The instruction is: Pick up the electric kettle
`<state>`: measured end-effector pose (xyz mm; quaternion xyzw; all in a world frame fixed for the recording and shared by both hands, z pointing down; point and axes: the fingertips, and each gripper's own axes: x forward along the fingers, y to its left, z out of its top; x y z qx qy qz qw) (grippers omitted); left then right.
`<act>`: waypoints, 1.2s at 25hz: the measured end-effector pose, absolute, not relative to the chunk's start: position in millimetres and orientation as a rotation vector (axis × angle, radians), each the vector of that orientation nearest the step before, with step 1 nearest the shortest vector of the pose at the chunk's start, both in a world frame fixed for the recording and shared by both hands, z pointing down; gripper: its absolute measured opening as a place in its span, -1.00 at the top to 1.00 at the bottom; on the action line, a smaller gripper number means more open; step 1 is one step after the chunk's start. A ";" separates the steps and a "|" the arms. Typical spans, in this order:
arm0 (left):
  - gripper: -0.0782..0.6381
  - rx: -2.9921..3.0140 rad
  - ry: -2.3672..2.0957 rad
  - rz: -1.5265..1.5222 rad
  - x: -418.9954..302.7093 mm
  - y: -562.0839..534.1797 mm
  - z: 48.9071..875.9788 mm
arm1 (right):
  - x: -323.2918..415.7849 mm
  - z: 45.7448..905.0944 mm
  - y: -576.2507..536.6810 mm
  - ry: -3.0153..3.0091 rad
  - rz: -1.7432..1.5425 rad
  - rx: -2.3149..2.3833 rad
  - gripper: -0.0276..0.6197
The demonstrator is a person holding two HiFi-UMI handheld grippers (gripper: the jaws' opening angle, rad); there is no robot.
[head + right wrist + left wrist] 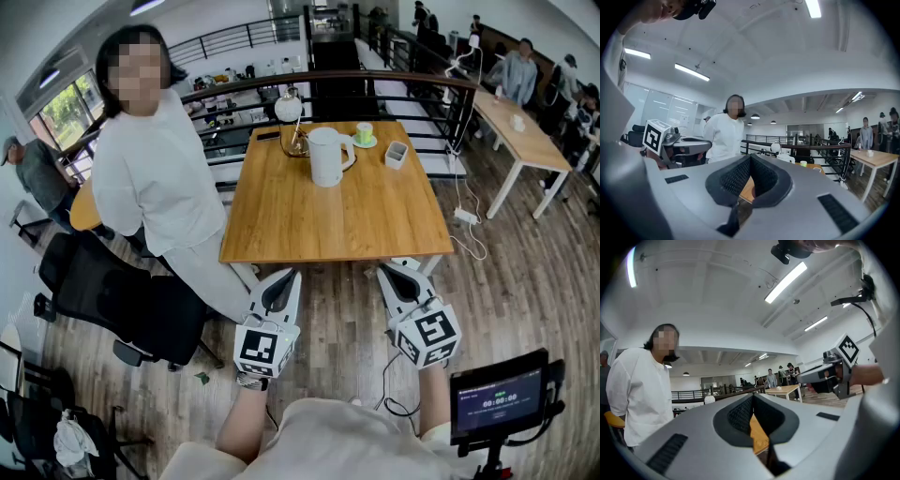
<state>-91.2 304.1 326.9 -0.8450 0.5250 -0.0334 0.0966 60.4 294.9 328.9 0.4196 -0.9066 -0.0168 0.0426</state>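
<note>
The white electric kettle (325, 157) stands upright at the far middle of the wooden table (375, 216); in the right gripper view the kettle (786, 158) shows small just past the jaws. My left gripper (290, 274) and right gripper (387, 271) hover side by side off the table's near edge, well short of the kettle. Both point level toward the table. The jaws of the left gripper (752, 398) and of the right gripper (750, 159) are shut, with nothing between them.
A person in white (155, 178) stands at the table's left edge. Near the kettle are a glass pot with a white globe (291, 127), a green cup on a saucer (364, 135) and a small white box (396, 155). A black chair (122, 305) sits at the left, a screen on a stand (497, 398) at the lower right.
</note>
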 end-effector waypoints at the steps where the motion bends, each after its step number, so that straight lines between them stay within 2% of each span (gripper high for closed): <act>1: 0.76 -2.500 1.557 -0.097 -91.9 304.0 326.3 | 60.8 328.7 294.7 -2.772 -0.052 1.287 0.90; 22: 0.76 -2.508 1.574 -0.092 -84.3 309.1 338.5 | 76.6 336.8 306.0 -2.803 -0.009 1.351 0.90; 30: 0.76 -2.483 1.629 -0.118 -43.8 311.6 340.4 | 116.9 340.3 302.1 -2.826 0.025 1.296 0.90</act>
